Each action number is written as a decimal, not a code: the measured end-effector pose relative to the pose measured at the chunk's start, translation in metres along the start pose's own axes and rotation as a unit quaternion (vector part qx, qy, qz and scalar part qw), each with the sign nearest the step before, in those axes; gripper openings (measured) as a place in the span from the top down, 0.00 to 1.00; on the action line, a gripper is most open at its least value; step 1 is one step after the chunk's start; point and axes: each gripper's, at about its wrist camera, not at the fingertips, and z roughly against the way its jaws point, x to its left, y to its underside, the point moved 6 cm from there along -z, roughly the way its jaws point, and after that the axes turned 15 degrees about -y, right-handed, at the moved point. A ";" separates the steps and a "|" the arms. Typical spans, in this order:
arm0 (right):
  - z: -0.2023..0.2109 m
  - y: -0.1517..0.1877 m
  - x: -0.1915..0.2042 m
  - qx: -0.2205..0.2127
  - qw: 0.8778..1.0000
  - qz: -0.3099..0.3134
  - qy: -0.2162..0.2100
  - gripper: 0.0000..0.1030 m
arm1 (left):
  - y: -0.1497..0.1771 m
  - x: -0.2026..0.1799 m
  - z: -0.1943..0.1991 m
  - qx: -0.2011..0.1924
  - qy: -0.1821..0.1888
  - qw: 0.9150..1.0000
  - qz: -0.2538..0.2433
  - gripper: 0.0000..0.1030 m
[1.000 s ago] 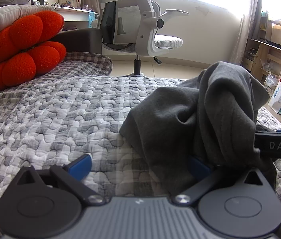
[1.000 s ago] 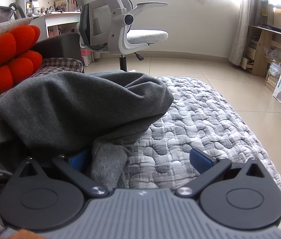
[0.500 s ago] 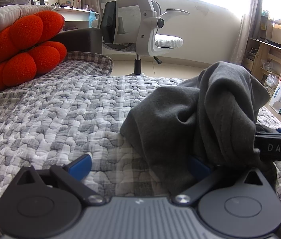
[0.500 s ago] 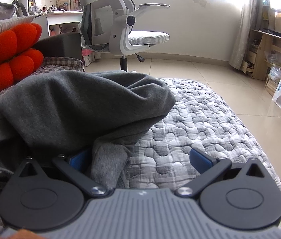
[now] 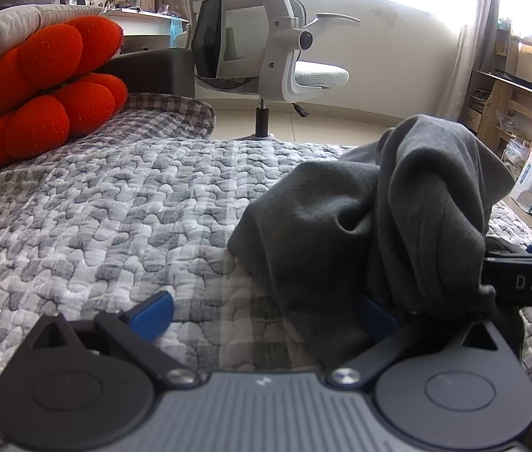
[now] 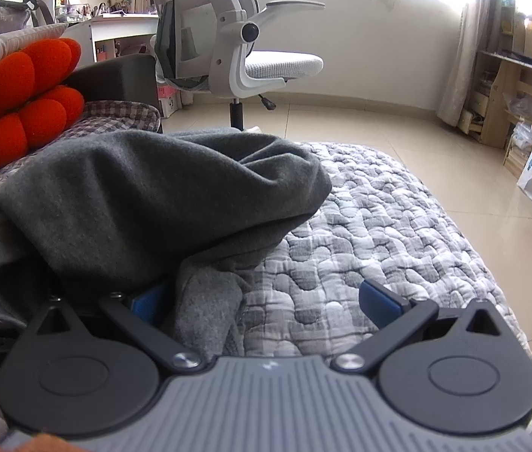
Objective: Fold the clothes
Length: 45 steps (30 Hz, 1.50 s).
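The left gripper [image 5: 264, 310] is spread wide, low over the quilt [image 5: 96, 203], with the bunched grey garment [image 5: 379, 218] draped over its right finger. The heap lies between the two tools. The right gripper [image 6: 264, 301], also spread, has the garment [image 6: 145, 196] over its left finger; both sit equally close.

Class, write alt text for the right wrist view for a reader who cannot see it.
A crumpled grey garment lies heaped on a grey quilted bedspread, draped over the left finger of the open right claw. Behind stand a red flower-shaped cushion and a white office chair.
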 end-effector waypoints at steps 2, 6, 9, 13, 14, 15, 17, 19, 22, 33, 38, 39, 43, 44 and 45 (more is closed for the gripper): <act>0.001 0.001 -0.001 0.006 1.000 -0.001 -0.003 0.00 | 0.000 0.000 0.001 -0.001 -0.002 1.000 -0.001 0.00; 0.004 0.004 0.000 0.014 1.000 -0.005 -0.009 0.00 | 0.000 0.000 0.002 0.005 -0.004 1.000 0.004 0.00; 0.006 0.007 -0.001 0.023 0.999 -0.018 -0.012 0.00 | 0.000 -0.001 0.005 0.008 -0.009 1.000 0.002 0.00; 0.009 0.011 -0.003 0.049 0.997 -0.066 -0.011 0.00 | -0.003 0.002 0.010 0.004 -0.018 1.000 -0.002 0.00; 0.009 0.011 -0.002 0.057 0.996 -0.073 -0.012 0.00 | -0.003 0.003 0.010 0.004 -0.019 1.000 -0.004 0.00; 0.010 0.011 0.001 0.063 0.995 -0.072 -0.013 0.00 | -0.003 0.004 0.010 0.006 -0.020 1.000 -0.007 0.00; 0.012 0.009 0.007 0.075 0.995 -0.061 -0.011 0.00 | -0.002 0.006 0.011 0.013 -0.014 1.000 -0.011 0.00; 0.015 0.009 0.013 0.083 0.996 -0.040 -0.003 0.00 | -0.002 0.009 0.011 0.017 -0.011 1.000 -0.010 0.00; 0.018 0.013 0.023 0.099 0.995 -0.019 -0.001 0.00 | -0.001 0.011 0.016 0.012 -0.011 1.000 -0.006 0.00; 0.036 0.030 0.043 0.129 0.991 -0.019 0.003 0.00 | -0.011 0.030 0.036 -0.003 -0.008 1.000 -0.002 0.01; 0.049 0.028 0.047 0.103 0.994 -0.015 0.019 0.00 | -0.006 0.034 0.040 0.007 0.007 1.000 -0.005 0.01; 0.049 0.029 0.045 0.099 0.995 -0.016 0.025 0.00 | -0.006 0.034 0.041 0.007 0.009 1.000 -0.008 0.01; 0.035 0.039 0.038 0.113 0.993 -0.021 0.019 0.00 | -0.006 0.031 0.038 0.011 0.009 1.000 -0.017 0.01; 0.031 0.040 0.036 0.115 0.993 -0.019 0.013 0.00 | -0.006 0.031 0.036 0.014 0.008 1.000 -0.019 0.01; 0.027 0.042 0.034 0.117 0.993 -0.018 0.007 0.00 | -0.006 0.030 0.034 0.018 0.005 1.000 -0.021 0.01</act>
